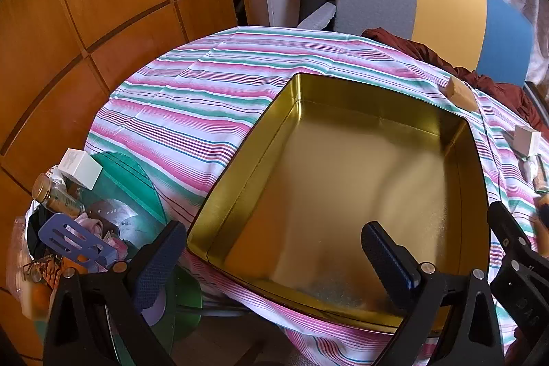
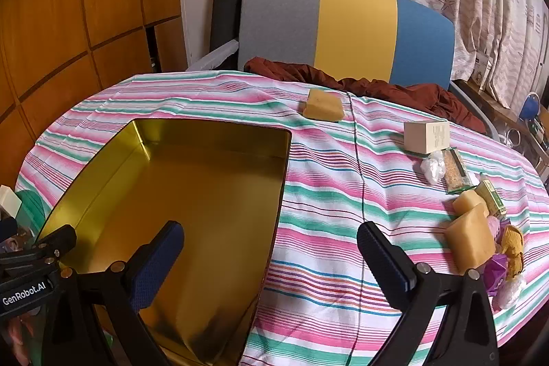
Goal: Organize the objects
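An empty gold metal tin [image 1: 343, 187] sits on the striped tablecloth; it also shows in the right wrist view [image 2: 192, 201]. My left gripper [image 1: 271, 266] is open and empty over the tin's near left corner. My right gripper [image 2: 271, 259] is open and empty over the tin's right edge. Loose objects lie to the right: a yellow sponge [image 2: 323, 106], a white box [image 2: 426, 137], a seed packet [image 2: 454, 173], two yellow blocks [image 2: 471, 237] and a small yellow knitted toy [image 2: 513, 251]. The sponge [image 1: 461, 93] and box [image 1: 526, 139] also show in the left wrist view.
A grey, yellow and blue chair [image 2: 346, 30] with a dark red cloth [image 2: 377, 84] stands behind the table. A cluttered bin [image 1: 68, 222] with a jar, a white box and a blue spatula sits off the table's left edge. Wooden panels [image 1: 103, 6] line the left wall.
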Tool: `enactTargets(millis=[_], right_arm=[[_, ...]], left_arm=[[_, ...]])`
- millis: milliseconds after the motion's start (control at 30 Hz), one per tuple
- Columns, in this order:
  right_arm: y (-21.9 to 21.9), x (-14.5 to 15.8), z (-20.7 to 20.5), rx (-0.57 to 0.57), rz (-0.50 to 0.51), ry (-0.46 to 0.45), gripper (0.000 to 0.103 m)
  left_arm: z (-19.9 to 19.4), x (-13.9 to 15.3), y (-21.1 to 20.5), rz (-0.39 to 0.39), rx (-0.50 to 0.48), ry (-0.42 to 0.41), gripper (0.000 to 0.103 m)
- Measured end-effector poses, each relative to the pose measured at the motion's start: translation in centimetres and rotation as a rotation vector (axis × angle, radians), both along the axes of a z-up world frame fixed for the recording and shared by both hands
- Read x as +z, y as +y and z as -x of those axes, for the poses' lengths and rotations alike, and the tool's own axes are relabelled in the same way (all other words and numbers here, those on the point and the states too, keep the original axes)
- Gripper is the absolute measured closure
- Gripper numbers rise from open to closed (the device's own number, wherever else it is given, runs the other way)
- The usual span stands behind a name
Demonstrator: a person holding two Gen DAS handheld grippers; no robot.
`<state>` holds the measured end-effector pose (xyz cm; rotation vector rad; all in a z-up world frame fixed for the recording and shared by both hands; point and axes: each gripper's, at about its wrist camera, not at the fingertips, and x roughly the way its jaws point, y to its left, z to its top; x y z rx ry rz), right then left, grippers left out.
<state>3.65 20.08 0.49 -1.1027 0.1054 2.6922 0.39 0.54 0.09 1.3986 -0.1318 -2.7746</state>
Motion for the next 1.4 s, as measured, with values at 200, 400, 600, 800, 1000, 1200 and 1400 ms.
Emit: enactTargets(millis=[200, 400, 600, 800, 1000, 1200, 1400], right_arm=[[0.1, 0.0, 0.0, 0.002, -0.001, 0.004, 0.0], [0.4, 0.1, -0.2, -0.003, 0.01, 0.009, 0.0], [1.2, 0.4, -1.0, 0.0, 0.024, 0.034, 0.0], [3.2, 0.2, -2.6, -0.006, -0.01, 0.043, 0.0], [8.4, -0.5, -6.3, -0.094, -0.033, 0.063, 0.0], [16.3, 0.1, -10.4, -0.295, -0.041, 0.091, 0.006], [24.9, -0.8, -15.3, -0.502, -0.03, 0.024, 0.014]], left_arm=[[0.0, -0.1, 0.0, -0.002, 0.001, -0.002, 0.0], [-0.1, -0.1, 0.1, -0.002, 0.0, 0.002, 0.0], [-0.3, -0.2, 0.6, -0.005, -0.016, 0.01, 0.0], [-1.1, -0.4, 2.2, -0.034, -0.08, 0.026, 0.0], [-2.5, -0.9, 5.1, -0.032, -0.198, 0.032, 0.0], [-5.1, 0.0, 6.7, -0.118, -0.311, 0.094, 0.0], [-7.1, 0.7, 8.6, -0.227, -0.436, 0.094, 0.0]])
